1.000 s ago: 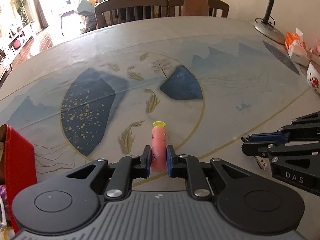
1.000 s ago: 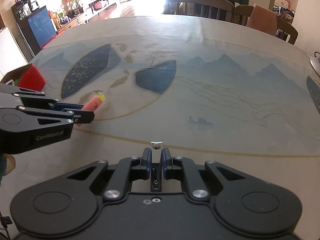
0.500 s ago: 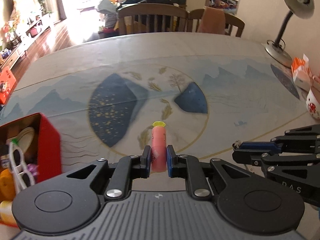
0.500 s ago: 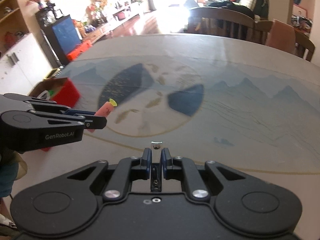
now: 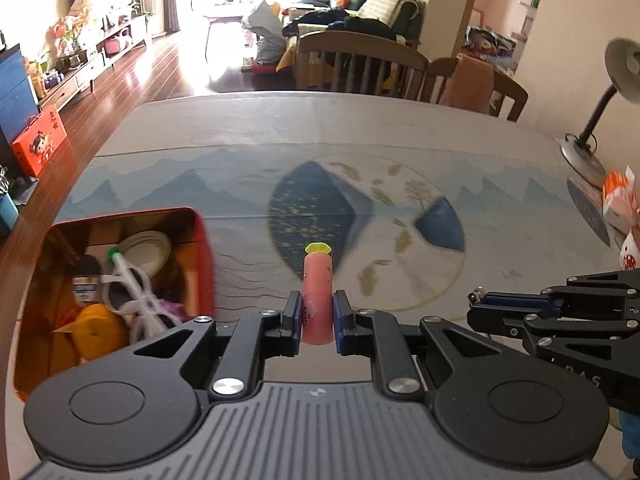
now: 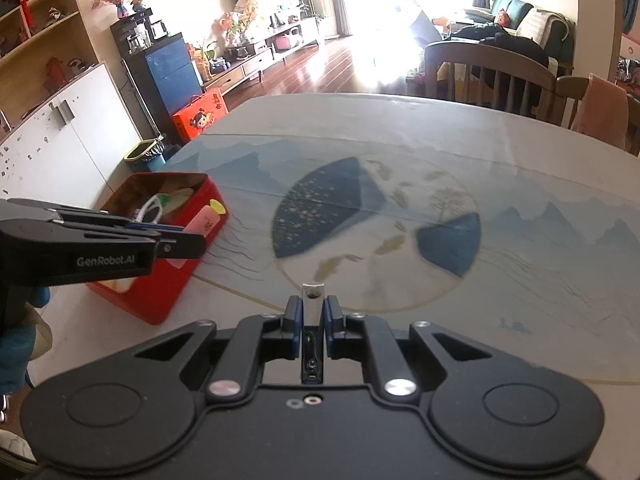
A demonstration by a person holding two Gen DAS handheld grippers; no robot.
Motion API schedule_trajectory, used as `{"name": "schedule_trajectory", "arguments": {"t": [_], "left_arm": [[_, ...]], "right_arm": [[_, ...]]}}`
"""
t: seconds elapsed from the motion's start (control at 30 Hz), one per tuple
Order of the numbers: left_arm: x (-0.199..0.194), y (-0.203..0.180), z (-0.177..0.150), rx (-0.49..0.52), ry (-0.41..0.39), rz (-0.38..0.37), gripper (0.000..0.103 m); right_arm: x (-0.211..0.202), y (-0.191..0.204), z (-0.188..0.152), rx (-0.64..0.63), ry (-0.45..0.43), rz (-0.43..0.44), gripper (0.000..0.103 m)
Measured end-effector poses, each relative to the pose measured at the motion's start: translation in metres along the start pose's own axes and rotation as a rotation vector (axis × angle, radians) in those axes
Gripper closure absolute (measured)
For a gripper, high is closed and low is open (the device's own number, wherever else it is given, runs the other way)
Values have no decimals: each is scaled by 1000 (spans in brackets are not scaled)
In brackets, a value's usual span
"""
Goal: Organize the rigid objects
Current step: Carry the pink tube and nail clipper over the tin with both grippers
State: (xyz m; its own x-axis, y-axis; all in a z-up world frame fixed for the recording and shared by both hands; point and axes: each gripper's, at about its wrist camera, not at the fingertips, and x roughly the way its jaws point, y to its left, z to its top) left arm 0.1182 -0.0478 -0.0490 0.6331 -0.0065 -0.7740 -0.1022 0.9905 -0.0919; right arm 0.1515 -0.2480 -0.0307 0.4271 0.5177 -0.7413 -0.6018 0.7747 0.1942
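Observation:
A pink tube (image 5: pixel 318 280) with a yellow cap is clamped upright between the pads of my left gripper (image 5: pixel 316 310), above the table and just right of an open red box (image 5: pixel 205 248). In the right wrist view the left gripper (image 6: pixel 188 236) holds the pink tube (image 6: pixel 206 218) over the near corner of the red box (image 6: pixel 160 292). My right gripper (image 6: pixel 313 308) is shut on a small silver metal piece (image 6: pixel 313 294), held in the air over the table. It appears at the right edge of the left wrist view as the right gripper (image 5: pixel 478 300).
The red box holds white glasses (image 5: pixel 132 280), a yellow item and several other things. The table (image 5: pixel 360 152) has a printed blue cloth. A desk lamp (image 5: pixel 616 92), an orange packet (image 5: pixel 618 200) and a patterned bowl (image 5: pixel 632 248) sit at the right edge. Chairs (image 5: pixel 360 60) stand behind.
Both grippers have risen and swung left, each still holding its item. The red box has come into view, and the pink tube now hangs beside it.

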Motion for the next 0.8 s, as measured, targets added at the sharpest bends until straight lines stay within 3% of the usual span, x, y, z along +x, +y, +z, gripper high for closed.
{"name": "schedule_trajectory", "arguments": {"t": [0.47, 0.8], "left_arm": [[-28, 114, -3, -84, -21, -3, 88], [-28, 183, -10, -98, -10, 41, 88]], "right_arm": [[30, 91, 39, -30, -22, 3, 92], [63, 139, 63, -11, -25, 23, 92]]}}
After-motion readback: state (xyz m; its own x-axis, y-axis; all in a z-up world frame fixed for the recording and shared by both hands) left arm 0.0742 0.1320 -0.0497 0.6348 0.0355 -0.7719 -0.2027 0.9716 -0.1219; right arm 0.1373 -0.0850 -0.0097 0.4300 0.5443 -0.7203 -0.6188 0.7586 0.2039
